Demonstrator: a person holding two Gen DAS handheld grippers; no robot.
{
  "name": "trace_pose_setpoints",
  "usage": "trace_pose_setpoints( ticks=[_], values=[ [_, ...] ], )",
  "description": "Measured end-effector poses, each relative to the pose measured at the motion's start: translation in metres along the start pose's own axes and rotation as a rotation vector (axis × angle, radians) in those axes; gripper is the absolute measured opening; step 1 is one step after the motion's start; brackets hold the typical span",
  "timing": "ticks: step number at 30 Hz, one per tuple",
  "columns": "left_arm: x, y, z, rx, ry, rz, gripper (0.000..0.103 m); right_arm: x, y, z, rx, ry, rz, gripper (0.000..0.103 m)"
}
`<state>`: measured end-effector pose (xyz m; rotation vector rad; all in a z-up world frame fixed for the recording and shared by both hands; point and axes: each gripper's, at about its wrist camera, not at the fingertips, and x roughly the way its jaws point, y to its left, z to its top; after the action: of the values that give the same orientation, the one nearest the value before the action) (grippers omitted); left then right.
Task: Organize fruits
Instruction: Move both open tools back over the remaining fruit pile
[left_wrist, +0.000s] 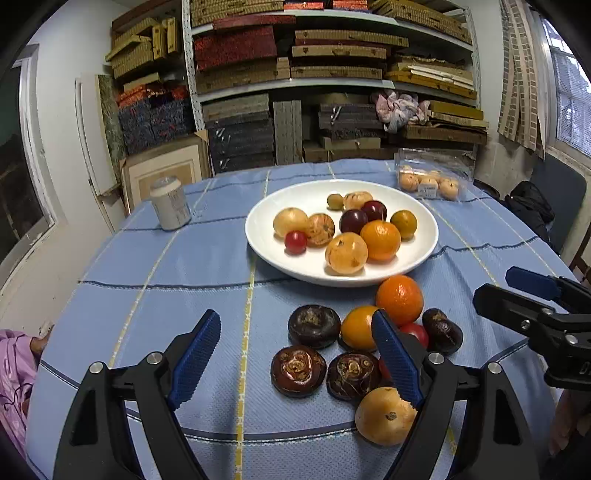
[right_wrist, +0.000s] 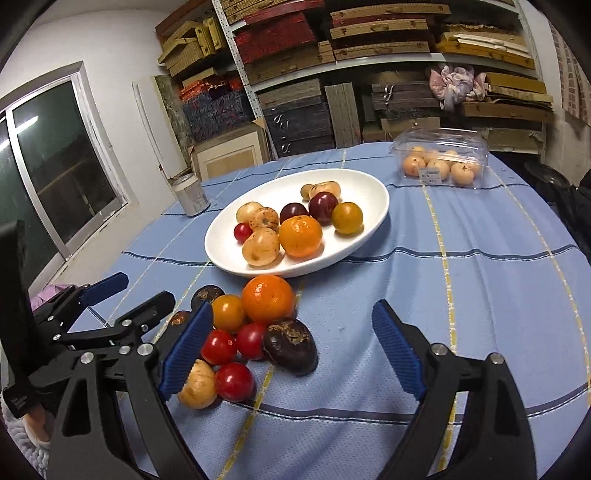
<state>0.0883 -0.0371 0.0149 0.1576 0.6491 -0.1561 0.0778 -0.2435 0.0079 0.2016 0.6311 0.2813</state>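
Both grippers hover over a table (left_wrist: 155, 266) covered in a blue checked cloth. The left gripper (left_wrist: 295, 354) has its jaws spread wide, nothing between the pads; ahead of it and partly behind its right finger lies a loose cluster of fruit: three dark water chestnuts (left_wrist: 314, 326), a fourth (left_wrist: 443, 330) to the right, a large orange (left_wrist: 400, 299), a smaller yellow-orange citrus (left_wrist: 356, 328), a pale loquat (left_wrist: 384, 419) nearest the camera, and a cherry tomato (left_wrist: 415, 332) mostly hidden. The right gripper (right_wrist: 291, 354) is likewise spread wide and empty; the same cluster sits ahead of its left finger.

Farther ahead of both grippers a white plate (left_wrist: 266, 236) holds mixed fruit: loquats, an orange, dark plums, a cherry tomato and small greenish-yellow fruits.

View differences:
- The right wrist view shows three cherry tomatoes (right_wrist: 218, 347) in the cluster; the left wrist view shows them only in part.
- The left wrist view shows all four water chestnuts; the right wrist view shows one (right_wrist: 291, 345) clearly, the others are largely covered.
- Each view shows the other gripper at its edge.

Beyond the plate, to the right, a clear plastic clamshell (right_wrist: 443, 146) of loquats carries a white label, text unreadable. To the left stands a pale jar (left_wrist: 170, 206); its printing cannot be read
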Motion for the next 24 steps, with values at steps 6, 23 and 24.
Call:
trace_pose_setpoints(
  ticks=[6, 23, 24],
  values=[
    [0.005, -0.001, -0.002, 0.004, 0.022, -0.007, 0.084, 0.006, -0.001, 0.001, 0.005, 0.029, -0.002, 0.087],
    [-0.007, -0.008, -0.047, 0.048, 0.106, -0.077, 0.096, 0.013, -0.02, 0.001, 0.108, 0.086, -0.016, 0.096],
    [-0.008, -0.007, -0.048, 0.043, 0.107, -0.088, 0.096, 0.013, -0.023, 0.002, 0.128, 0.086, -0.012, 0.096]
  ],
)
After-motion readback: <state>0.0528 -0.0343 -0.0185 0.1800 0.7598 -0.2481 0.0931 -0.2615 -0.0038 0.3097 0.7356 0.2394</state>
